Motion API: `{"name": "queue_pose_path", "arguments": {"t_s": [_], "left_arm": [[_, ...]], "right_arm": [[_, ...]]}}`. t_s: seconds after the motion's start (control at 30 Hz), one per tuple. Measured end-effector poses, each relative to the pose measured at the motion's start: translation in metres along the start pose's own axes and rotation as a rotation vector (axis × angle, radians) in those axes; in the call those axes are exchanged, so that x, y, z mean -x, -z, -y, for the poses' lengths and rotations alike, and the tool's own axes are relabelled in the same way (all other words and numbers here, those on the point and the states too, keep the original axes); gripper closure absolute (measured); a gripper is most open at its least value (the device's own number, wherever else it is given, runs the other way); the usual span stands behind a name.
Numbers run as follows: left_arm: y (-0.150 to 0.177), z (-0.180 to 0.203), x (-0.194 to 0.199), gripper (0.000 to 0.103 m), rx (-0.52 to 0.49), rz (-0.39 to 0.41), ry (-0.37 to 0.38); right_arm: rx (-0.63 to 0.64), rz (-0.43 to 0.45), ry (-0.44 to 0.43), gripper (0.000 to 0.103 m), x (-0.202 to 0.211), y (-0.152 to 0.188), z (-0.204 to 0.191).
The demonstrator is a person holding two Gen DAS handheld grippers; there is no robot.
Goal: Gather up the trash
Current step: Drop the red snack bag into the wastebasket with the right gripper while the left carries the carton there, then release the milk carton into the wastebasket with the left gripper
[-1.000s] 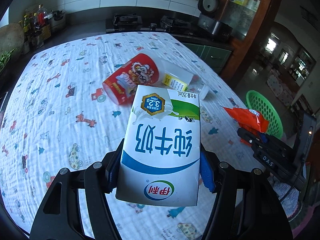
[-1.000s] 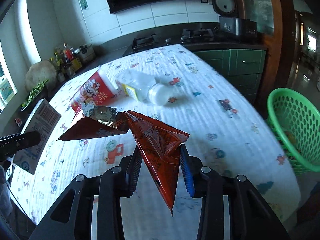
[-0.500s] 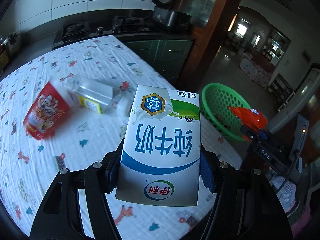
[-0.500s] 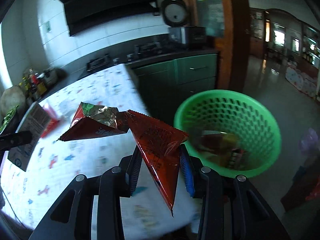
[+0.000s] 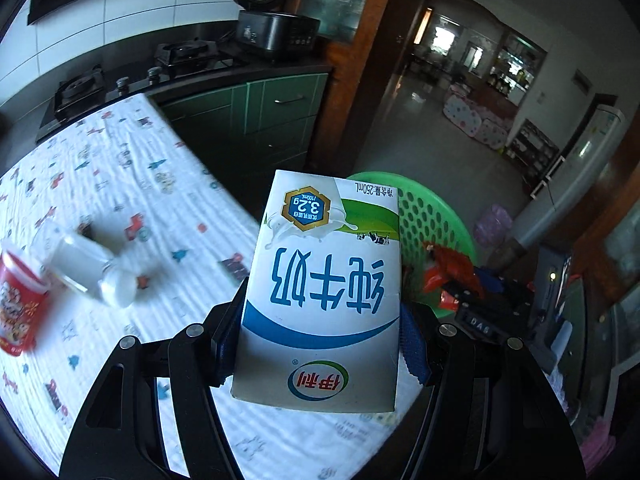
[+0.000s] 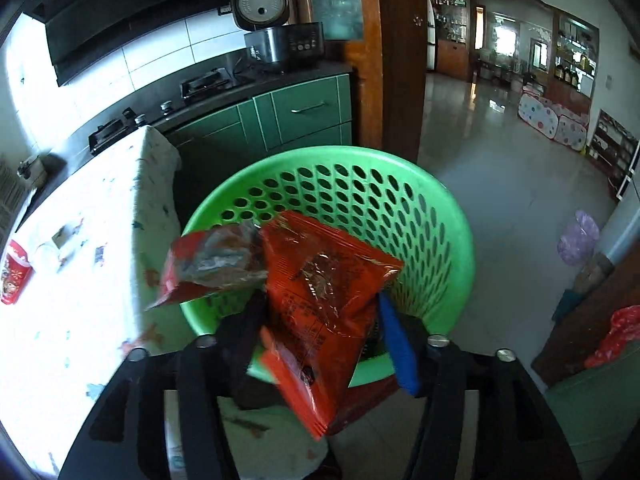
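**A:** What has changed since a second ago?

**B:** Both grippers have swung away from the middle of the table toward the green basket on the floor. The right gripper was clamped on the red snack wrapper; its jaws are now opening, and the wrapper hangs tilted and slightly blurred between them, above the basket's mouth. The blue pad on one side stands clear of it. The left gripper has not changed its hold: its pads press both sides of the white milk carton, printed upside down to the camera.

**A:** And the surface, the room?

**B:** A table under a white cloth with small cartoon prints. Behind it, a dark counter with a gas stove, a rice cooker with its lid up, green cabinets, and a wooden doorway onto a glossy tiled floor.

**A:** What does one view show that the other misses?

**B:** The left view shows a plastic bottle lying beside a red cup on the table, blurred, and the right gripper with its wrapper by the basket. The right view looks down into the perforated basket.
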State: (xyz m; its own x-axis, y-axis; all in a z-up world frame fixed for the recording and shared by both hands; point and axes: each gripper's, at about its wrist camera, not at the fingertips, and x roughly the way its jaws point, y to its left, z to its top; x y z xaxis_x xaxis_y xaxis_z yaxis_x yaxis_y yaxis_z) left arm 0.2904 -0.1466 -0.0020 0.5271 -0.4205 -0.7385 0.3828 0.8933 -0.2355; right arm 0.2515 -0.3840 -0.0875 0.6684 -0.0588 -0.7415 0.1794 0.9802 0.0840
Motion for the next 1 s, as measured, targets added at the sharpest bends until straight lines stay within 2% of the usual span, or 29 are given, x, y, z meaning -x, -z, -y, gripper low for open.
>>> {"name": "queue_pose_path", "arguments": {"t_s": [0.13, 0.3, 0.67, 1.0], "left_arm": [[-0.007, 0.020, -0.021, 0.039, -0.014, -0.017, 0.018], [-0.010, 0.042, -0.049, 0.039, -0.029, -0.049, 0.036], [-0.017, 0.074, -0.110, 0.039, -0.058, -0.118, 0.064], [-0.012, 0.095, -0.150, 0.038, -0.078, -0.189, 0.061]], "right_arm": [[0.030, 0.010, 0.013, 0.031, -0.004, 0.000, 0.006], [0.036, 0.024, 0.008, 0.027, 0.002, 0.002, 0.016], [0.002, 0.079, -0.019, 0.027, 0.035, 0.020, 0.044], [-0.042, 0.074, -0.027, 0.027, 0.036, 0.034, 0.059]]}}
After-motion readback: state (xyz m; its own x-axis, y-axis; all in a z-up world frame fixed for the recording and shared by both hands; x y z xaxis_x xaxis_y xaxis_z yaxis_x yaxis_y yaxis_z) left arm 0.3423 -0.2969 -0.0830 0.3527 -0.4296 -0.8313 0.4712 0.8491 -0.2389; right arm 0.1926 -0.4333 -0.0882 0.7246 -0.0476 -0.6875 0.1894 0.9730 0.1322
